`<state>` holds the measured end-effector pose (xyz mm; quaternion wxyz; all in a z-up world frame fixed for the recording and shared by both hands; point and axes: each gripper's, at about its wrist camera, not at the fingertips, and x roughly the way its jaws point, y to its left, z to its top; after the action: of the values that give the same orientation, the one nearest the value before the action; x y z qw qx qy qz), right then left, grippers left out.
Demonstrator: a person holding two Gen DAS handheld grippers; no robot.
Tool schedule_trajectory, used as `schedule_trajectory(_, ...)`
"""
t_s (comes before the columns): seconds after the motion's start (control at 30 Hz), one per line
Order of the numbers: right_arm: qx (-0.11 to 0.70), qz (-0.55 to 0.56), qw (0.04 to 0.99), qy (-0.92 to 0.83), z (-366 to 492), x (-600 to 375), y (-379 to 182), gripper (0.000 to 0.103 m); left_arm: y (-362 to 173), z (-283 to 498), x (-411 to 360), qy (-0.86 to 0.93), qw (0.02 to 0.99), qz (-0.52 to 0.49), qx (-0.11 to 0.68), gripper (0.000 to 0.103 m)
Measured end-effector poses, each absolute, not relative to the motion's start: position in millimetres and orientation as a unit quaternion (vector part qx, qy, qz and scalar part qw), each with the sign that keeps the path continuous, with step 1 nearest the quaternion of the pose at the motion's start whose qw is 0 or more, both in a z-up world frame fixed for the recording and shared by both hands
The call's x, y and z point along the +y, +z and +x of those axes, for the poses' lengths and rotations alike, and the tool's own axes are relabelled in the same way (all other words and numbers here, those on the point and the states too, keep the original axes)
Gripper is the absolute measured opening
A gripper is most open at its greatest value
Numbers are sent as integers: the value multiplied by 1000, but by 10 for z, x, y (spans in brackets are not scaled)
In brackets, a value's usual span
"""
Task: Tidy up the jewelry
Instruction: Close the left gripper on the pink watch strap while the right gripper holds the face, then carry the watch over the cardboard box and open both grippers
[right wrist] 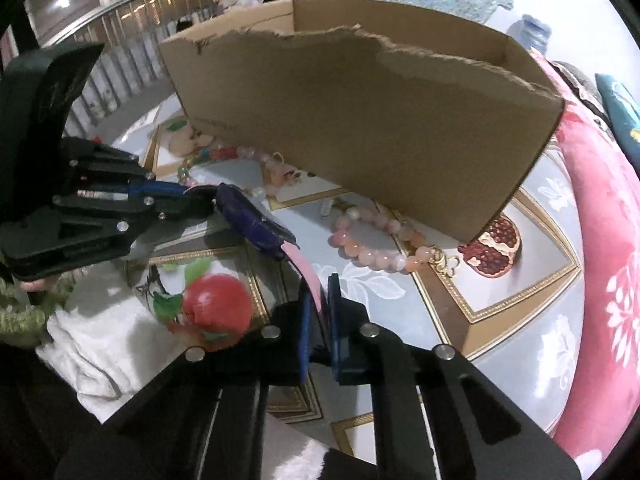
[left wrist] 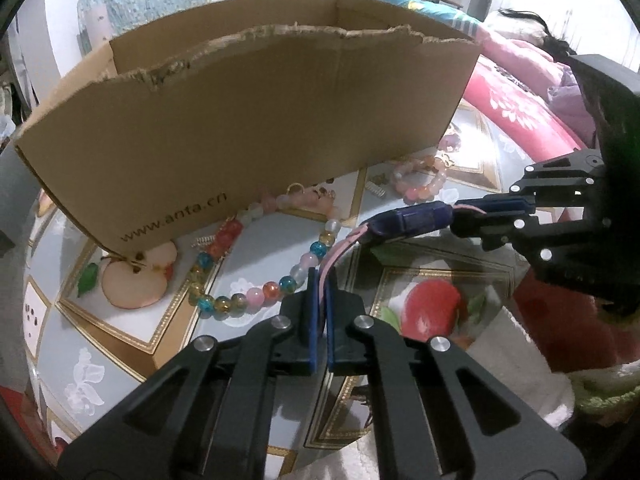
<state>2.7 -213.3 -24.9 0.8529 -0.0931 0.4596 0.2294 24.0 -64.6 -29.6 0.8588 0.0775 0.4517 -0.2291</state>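
Observation:
A watch with a dark blue body (left wrist: pixel 408 220) and a pink strap (left wrist: pixel 340 252) hangs between my two grippers above the table. My left gripper (left wrist: pixel 320 288) is shut on one strap end. My right gripper (left wrist: pixel 472 210) is shut on the other end. In the right wrist view the watch body (right wrist: pixel 256 220) sits between the right gripper (right wrist: pixel 318 300), shut on the pink strap (right wrist: pixel 306 272), and the left gripper (right wrist: pixel 188 196). A colourful bead necklace (left wrist: pixel 240 280) and a pink bead bracelet (left wrist: pixel 420 184) lie on the table. The bracelet (right wrist: pixel 376 240) lies by the cardboard box (right wrist: pixel 360 120).
The open cardboard box (left wrist: pixel 248 128) with a torn rim stands close behind the jewelry. The table (left wrist: pixel 120 360) has a fruit-print cover. A pink quilt (right wrist: pixel 600 260) lies at the right. A white towel (right wrist: pixel 100 340) lies near the front edge.

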Motion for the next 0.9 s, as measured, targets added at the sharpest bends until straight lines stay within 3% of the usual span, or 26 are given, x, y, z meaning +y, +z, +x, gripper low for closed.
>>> schedule_trajectory(0.33,371,-110,893,229,-157,-1997,569,6,540,26,-494,-231,900,65,364,2)
schedule_trajectory(0.5,346,-106,901,240,169,-1890,943,6,953,305,-371,-225,908,47,350,2)
schedule_trajectory(0.67,412,-67,869,264,981,-1896,1011,6,1043,953,-285,-212,893,41,395,2)
schedule_trajectory(0.9,542,-4,798,263,2170,-1909,511,6,712,2002,-271,-189,854,58,481,2)
